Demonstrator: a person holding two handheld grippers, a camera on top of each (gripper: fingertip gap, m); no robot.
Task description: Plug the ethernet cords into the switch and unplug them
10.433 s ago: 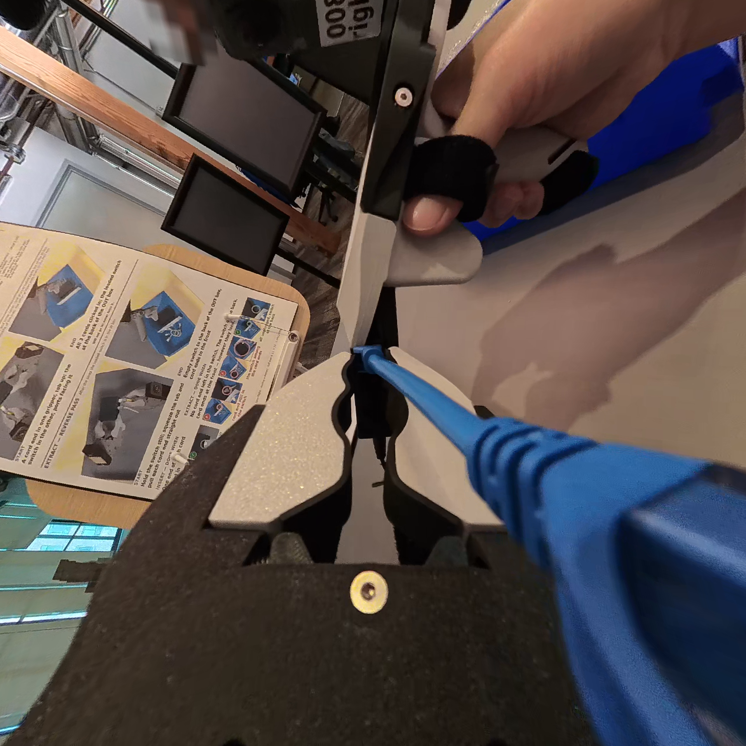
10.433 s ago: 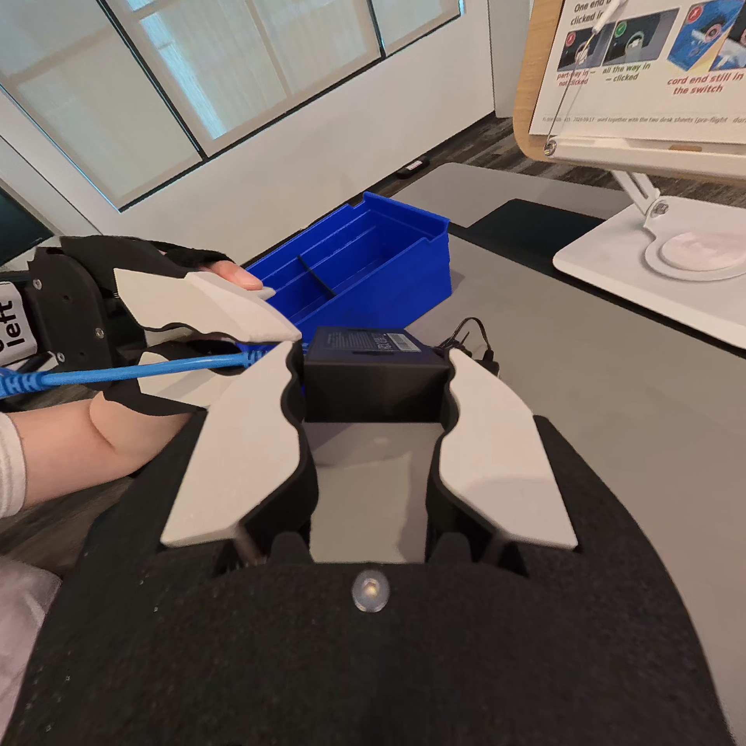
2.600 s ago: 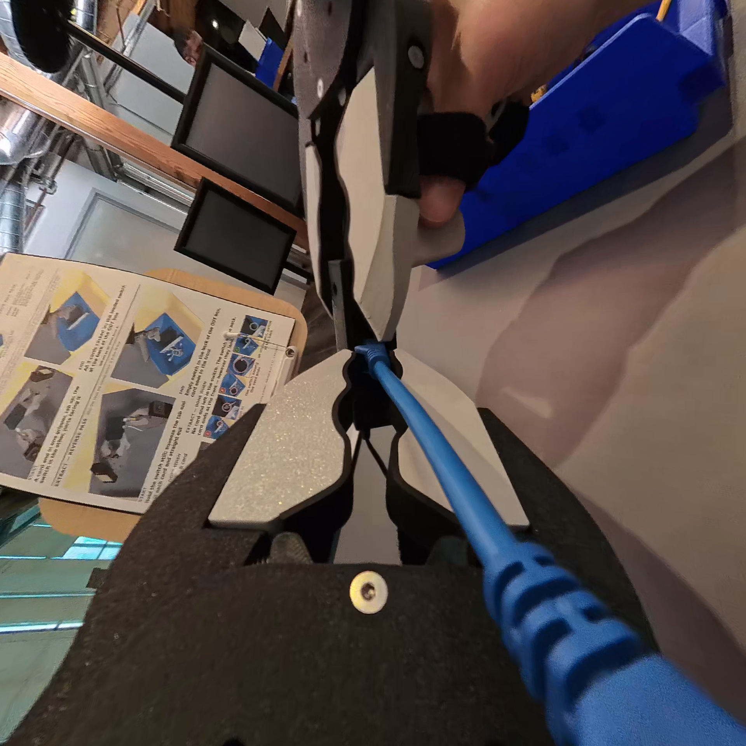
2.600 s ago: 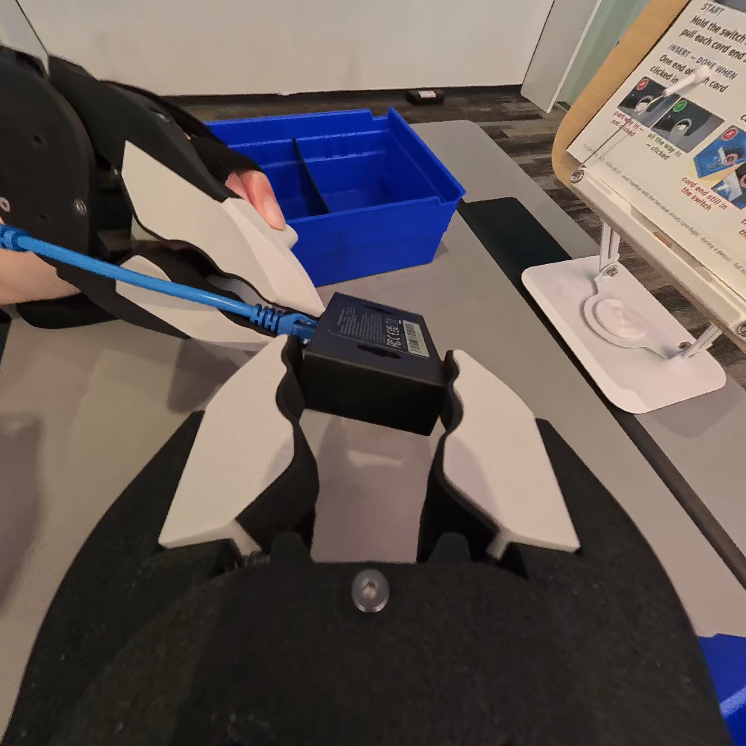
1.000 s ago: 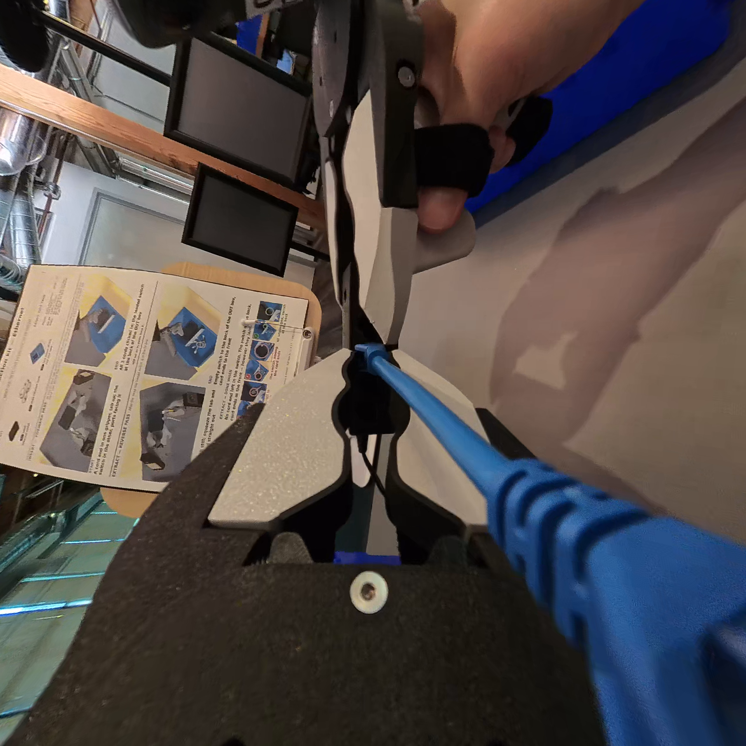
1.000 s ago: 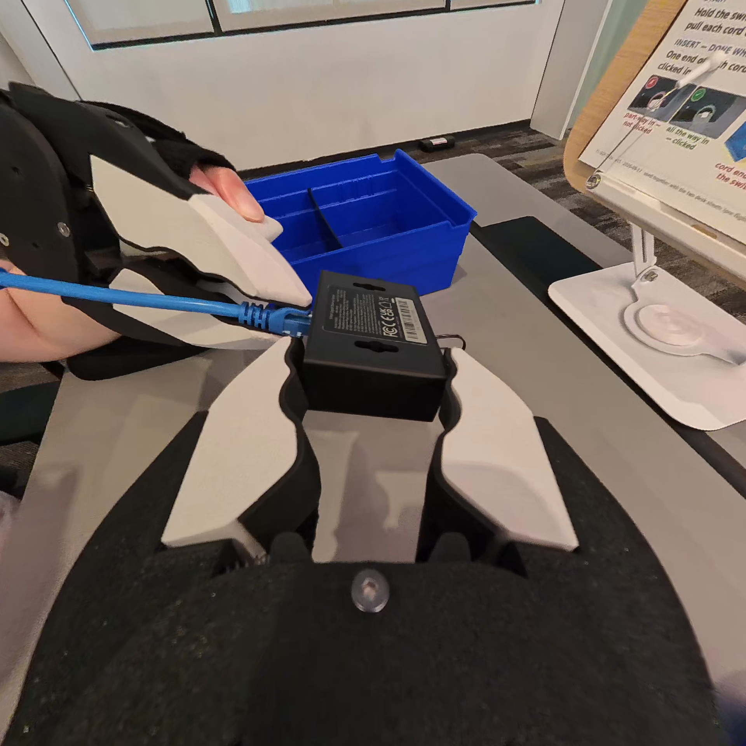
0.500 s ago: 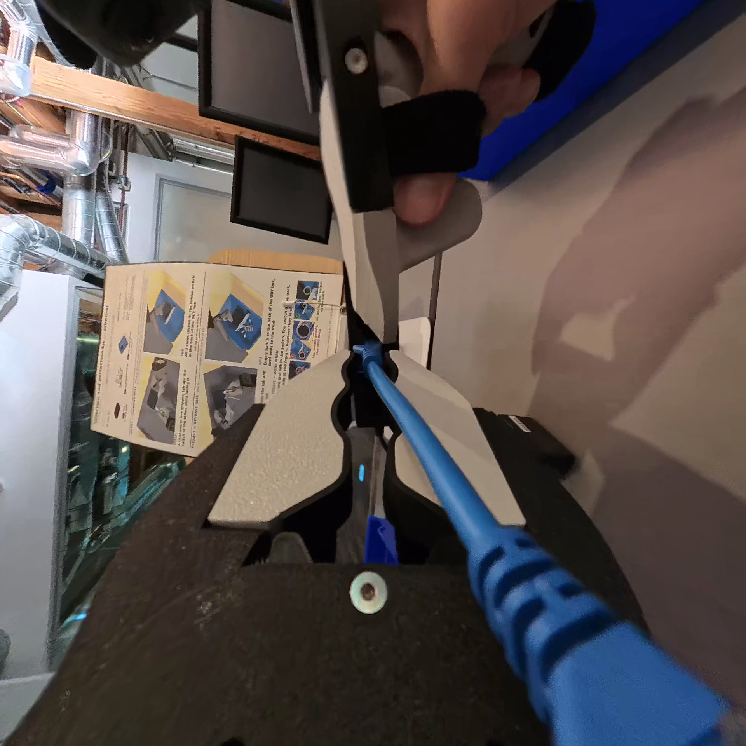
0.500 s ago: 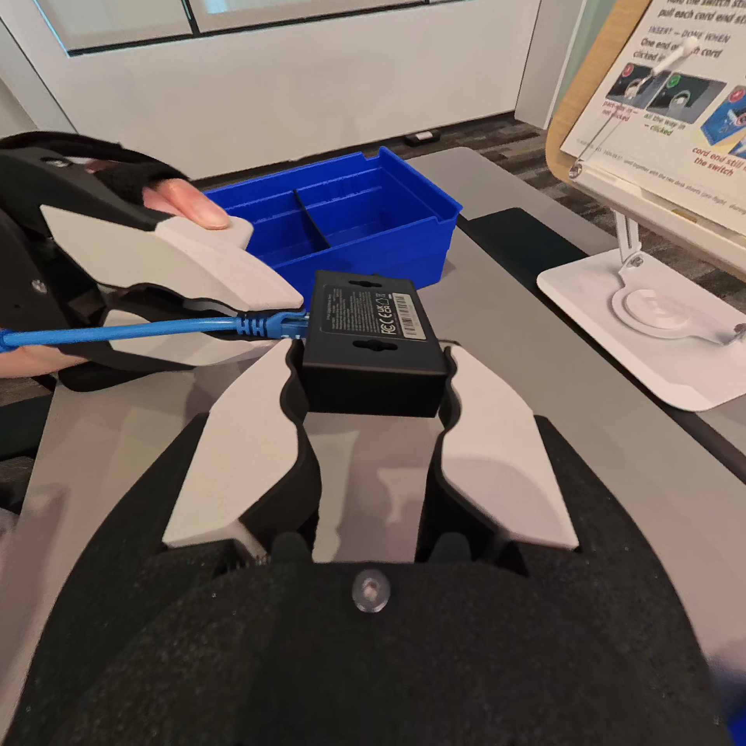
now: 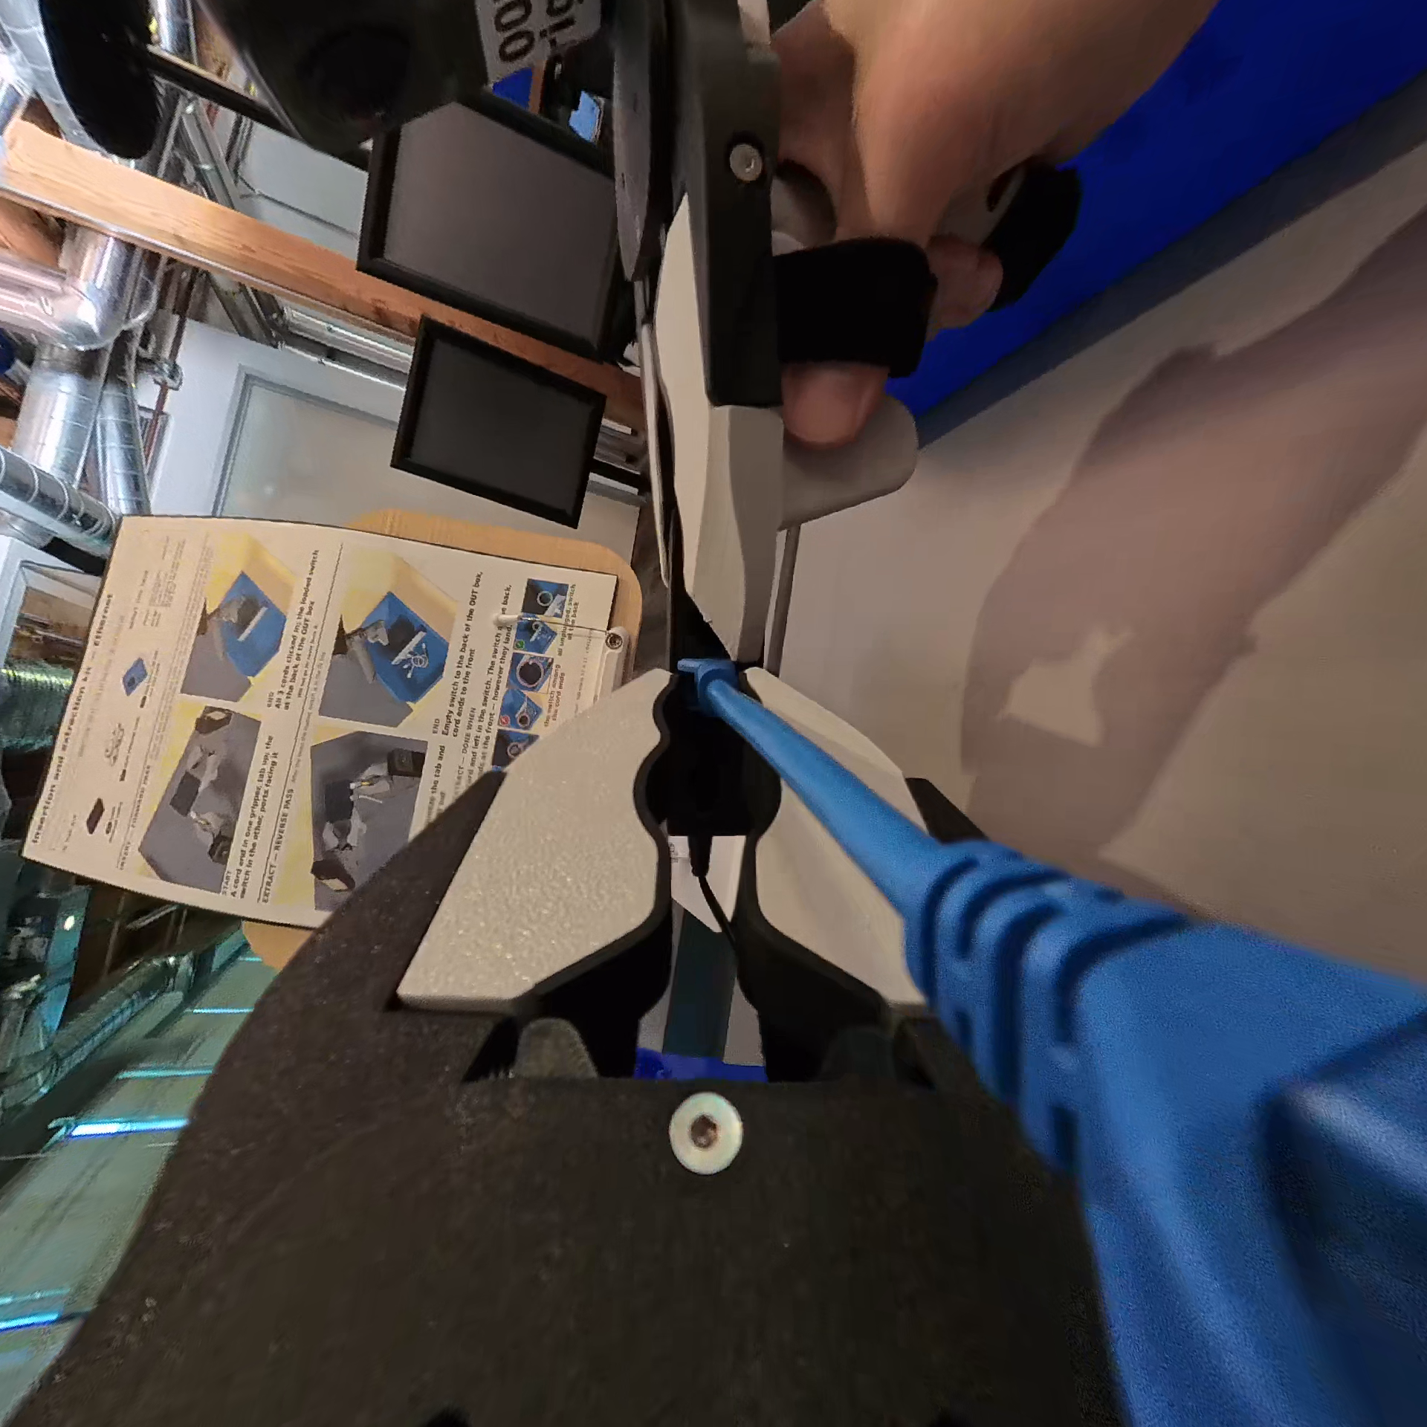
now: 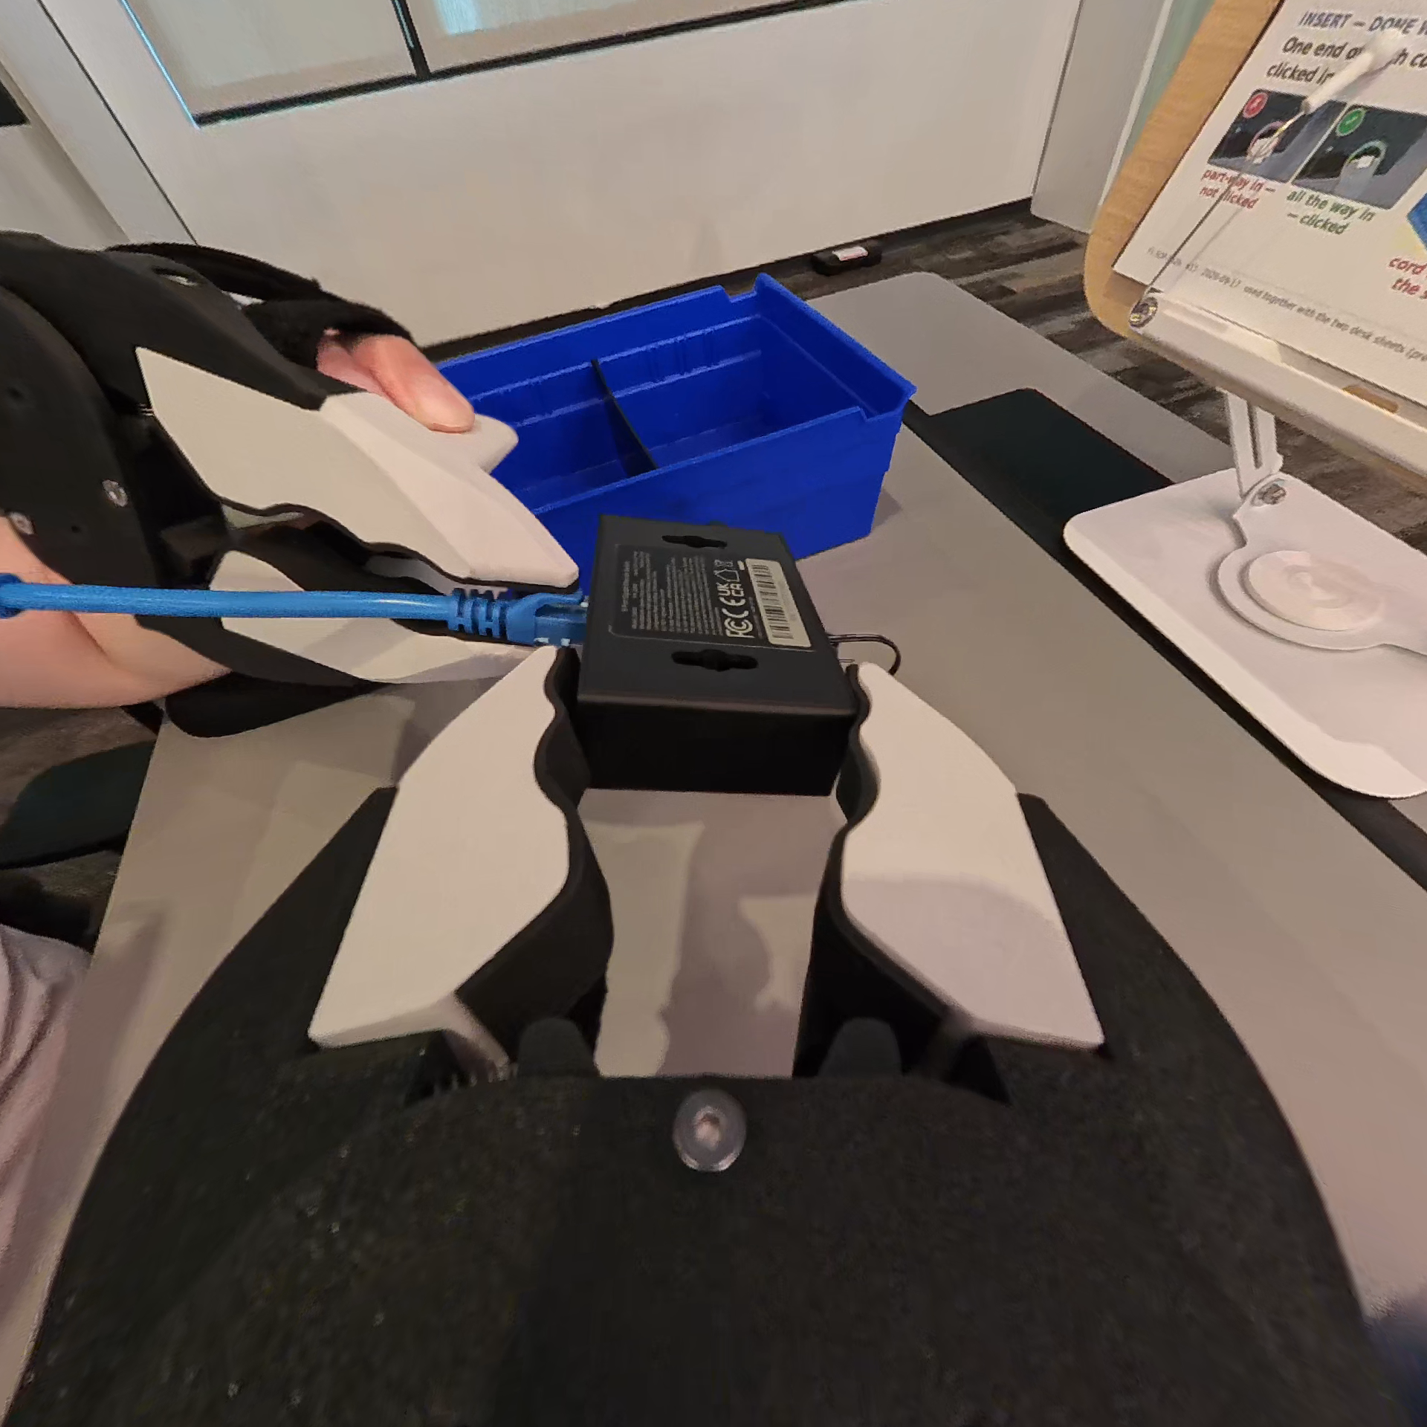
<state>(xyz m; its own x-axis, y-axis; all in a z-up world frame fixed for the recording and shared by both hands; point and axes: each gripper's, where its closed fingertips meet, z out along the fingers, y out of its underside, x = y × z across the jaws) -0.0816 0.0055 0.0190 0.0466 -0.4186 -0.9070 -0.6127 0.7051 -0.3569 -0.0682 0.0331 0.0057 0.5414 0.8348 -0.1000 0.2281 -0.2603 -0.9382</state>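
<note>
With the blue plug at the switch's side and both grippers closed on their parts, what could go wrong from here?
1. The left gripper holds the cord near the plug; an angled push could jam it or bend the clip.
2. The right gripper grips only the switch's near end, so pushing could twist it.
3. The thin black wire behind could snag.

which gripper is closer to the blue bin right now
Left. The left gripper, holding the blue cord's plug, is just in front of the blue bin; the right gripper, clamping the switch, sits farther back.

Grey table (image 10: 1004, 695), blue bin (image 10: 695, 432) w/ divider, white stand base (image 10: 1274, 618) on it
</note>
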